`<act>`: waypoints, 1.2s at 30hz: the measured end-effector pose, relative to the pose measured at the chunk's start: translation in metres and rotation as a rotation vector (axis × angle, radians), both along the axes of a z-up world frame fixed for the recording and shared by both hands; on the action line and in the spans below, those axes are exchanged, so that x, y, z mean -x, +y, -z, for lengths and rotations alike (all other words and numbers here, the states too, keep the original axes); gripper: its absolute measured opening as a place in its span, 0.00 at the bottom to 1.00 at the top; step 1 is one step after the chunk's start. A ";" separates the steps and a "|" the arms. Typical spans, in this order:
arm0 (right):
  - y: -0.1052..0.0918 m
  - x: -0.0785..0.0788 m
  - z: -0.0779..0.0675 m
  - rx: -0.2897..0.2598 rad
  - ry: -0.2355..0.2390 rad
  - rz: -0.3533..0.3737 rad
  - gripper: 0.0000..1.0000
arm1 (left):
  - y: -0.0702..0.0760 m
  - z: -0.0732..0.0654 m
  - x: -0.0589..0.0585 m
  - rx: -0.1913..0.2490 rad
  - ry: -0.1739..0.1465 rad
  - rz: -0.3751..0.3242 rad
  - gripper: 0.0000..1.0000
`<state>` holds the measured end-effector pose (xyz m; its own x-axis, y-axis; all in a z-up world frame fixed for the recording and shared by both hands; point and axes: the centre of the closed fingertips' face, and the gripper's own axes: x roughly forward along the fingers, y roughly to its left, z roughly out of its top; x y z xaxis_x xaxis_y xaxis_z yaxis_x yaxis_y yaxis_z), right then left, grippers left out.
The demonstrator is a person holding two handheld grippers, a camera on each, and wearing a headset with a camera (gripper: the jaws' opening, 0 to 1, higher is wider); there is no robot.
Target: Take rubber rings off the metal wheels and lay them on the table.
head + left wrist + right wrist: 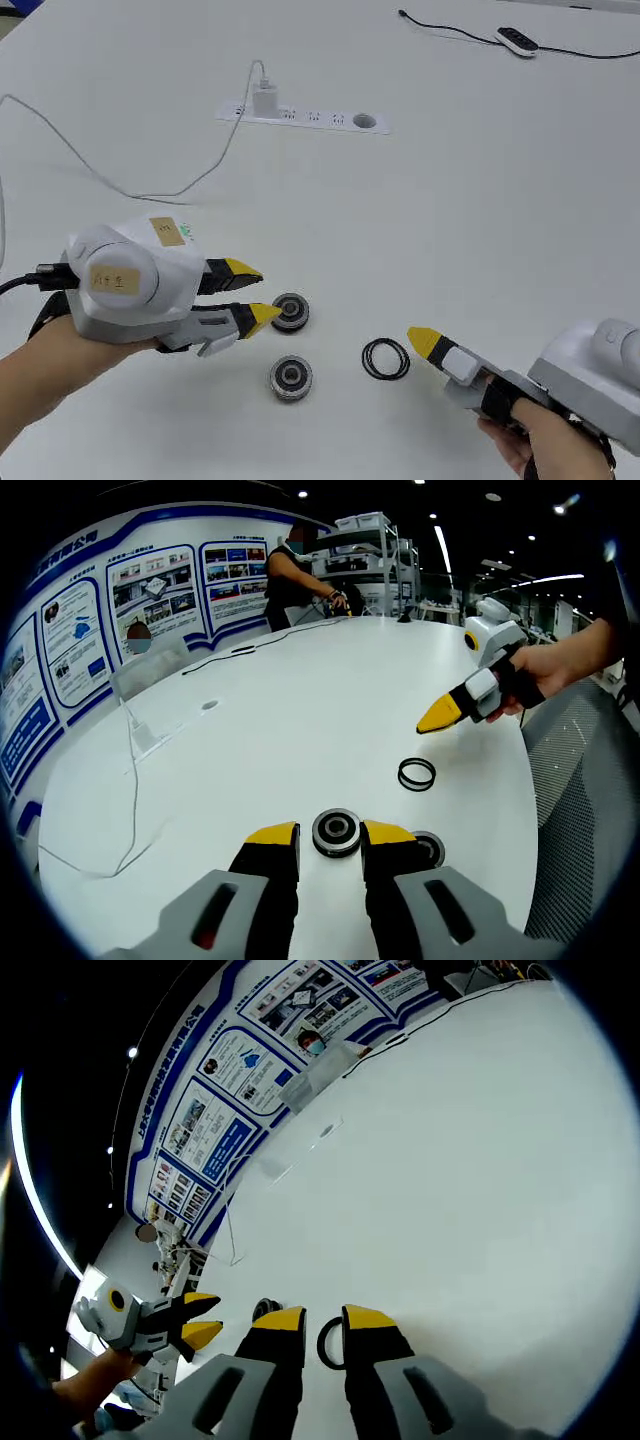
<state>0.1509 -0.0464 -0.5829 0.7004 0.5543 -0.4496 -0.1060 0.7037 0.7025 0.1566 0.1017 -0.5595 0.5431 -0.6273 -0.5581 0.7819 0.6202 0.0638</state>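
On the table, right ahead of the spread left gripper: a wheel, a second wheel near it, loose rings lying flat by the right gripper, also spread and empty. Best to close squarely on the wheel's sides, not its rubber. Smooth white top, power strip and cable further back, wall posters.

No text can be read — handwritten stickers on the left claw and wall posters are too blurred.
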 end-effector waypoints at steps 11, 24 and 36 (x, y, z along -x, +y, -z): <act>0.037 -0.005 -0.019 -0.110 -0.067 -0.098 0.25 | -0.007 0.015 -0.005 -0.018 0.023 0.012 0.24; 0.068 0.001 -0.019 -0.149 -0.095 -0.239 0.39 | -0.013 0.035 -0.011 -0.029 0.063 0.021 0.22; 0.075 0.003 -0.015 -0.161 -0.079 -0.258 0.39 | -0.016 0.040 -0.011 -0.033 0.080 0.028 0.19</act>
<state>0.1480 0.0282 -0.5682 0.5562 0.7783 -0.2915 -0.3253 0.5266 0.7854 0.1671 0.0854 -0.5993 0.4787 -0.6222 -0.6194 0.8022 0.5968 0.0205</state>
